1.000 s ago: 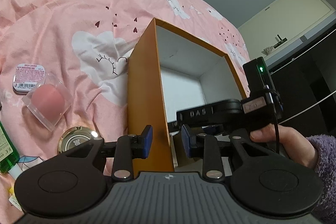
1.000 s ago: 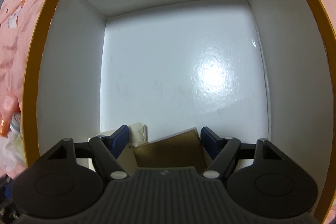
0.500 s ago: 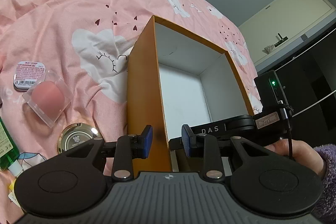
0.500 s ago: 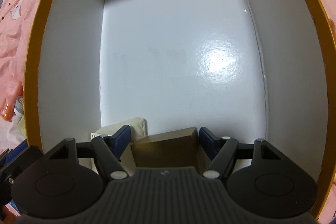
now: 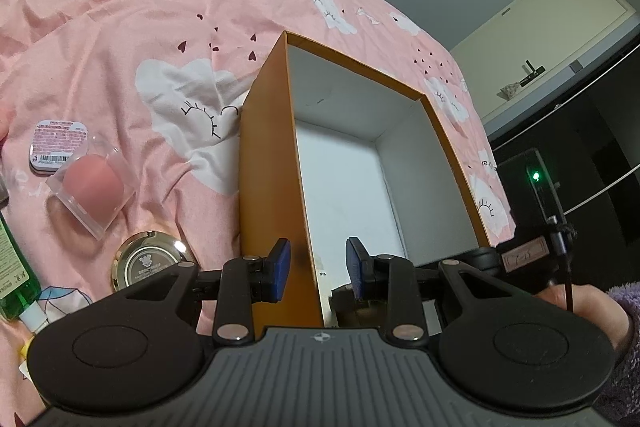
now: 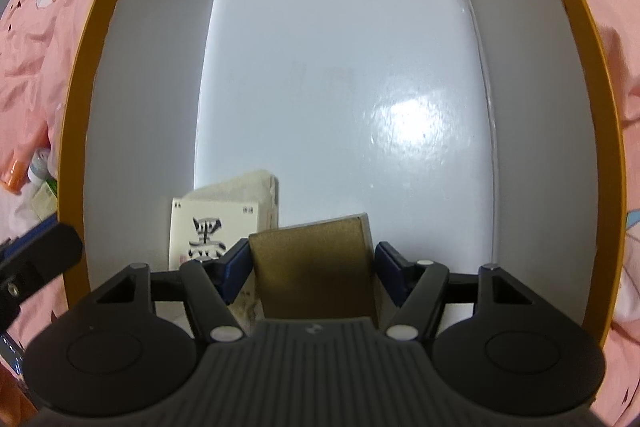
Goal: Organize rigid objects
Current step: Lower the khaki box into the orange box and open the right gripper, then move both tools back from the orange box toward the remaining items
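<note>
An open orange box [image 5: 266, 167] with a white inside stands on pink bedding [image 5: 160, 27]. My left gripper [image 5: 318, 269] is shut on its near left wall, one pad outside and one inside. My right gripper [image 6: 314, 259] points down into the orange box [image 6: 78, 107]. Its jaws are closing, with a gold-brown box [image 6: 312, 267] between the pads and a thin gap showing on the right. A white packet with black characters [image 6: 212, 231] leans in the corner beside it. In the left wrist view a hand [image 5: 580, 307] holds the right gripper's body [image 5: 532, 187]; its fingers are hidden there.
Left of the orange box lie a pink sponge in a clear case [image 5: 90, 183], a flat tin with a pink label [image 5: 60, 145], a round gold compact [image 5: 150, 263] and a green bottle [image 5: 12, 267]. Small orange-capped tubes [image 6: 16, 171] lie outside the box's left wall.
My right gripper has drawn back toward the box's near wall, uncovering more of the white packet, and its jaws have narrowed around the gold-brown box. The left gripper has not moved.
</note>
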{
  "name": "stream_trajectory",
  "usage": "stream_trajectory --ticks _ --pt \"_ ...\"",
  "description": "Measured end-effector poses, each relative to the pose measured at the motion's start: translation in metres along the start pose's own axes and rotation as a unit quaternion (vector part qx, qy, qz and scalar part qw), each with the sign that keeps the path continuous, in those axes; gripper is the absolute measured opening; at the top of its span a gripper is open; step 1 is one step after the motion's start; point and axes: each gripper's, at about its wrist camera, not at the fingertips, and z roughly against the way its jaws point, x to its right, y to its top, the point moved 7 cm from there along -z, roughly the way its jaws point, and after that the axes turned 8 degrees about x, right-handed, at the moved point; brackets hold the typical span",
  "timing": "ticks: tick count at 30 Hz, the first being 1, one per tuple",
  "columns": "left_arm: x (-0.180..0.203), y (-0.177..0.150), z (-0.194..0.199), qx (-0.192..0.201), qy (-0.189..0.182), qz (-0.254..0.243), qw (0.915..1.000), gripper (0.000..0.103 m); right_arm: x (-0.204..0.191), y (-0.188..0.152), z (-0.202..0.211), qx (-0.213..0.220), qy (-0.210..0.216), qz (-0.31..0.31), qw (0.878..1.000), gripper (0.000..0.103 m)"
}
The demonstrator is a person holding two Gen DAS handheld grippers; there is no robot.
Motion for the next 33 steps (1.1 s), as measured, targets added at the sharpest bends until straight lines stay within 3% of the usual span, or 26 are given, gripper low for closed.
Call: stream_trajectory --ticks 11,17,23,27,33 --pt "0.004 -0.002 0.009 0.006 0.002 -0.007 1.0000 0.034 0.003 -0.014 0.007 -0.012 0.006 -0.008 1.000 0.064" --pt "0.009 -0.003 0.020 0.018 0.008 -0.024 0.9995 0.034 -0.001 -0.011 0.017 0.008 0.002 0.020 1.000 0.071" --pt "0.012 -0.004 0.036 0.045 0.026 -0.053 0.9972 0.035 -0.016 -0.012 0.052 0.092 -0.009 0.086 0.992 0.078" --pt "0.009 -0.003 0.048 0.061 0.042 -0.060 0.9954 0.035 -0.037 -0.016 0.075 0.145 0.023 0.125 0.981 0.078" --pt "-0.006 0.002 0.071 0.110 0.093 -0.083 0.9861 0.035 -0.077 -0.025 0.098 0.224 0.031 0.219 0.949 0.079"
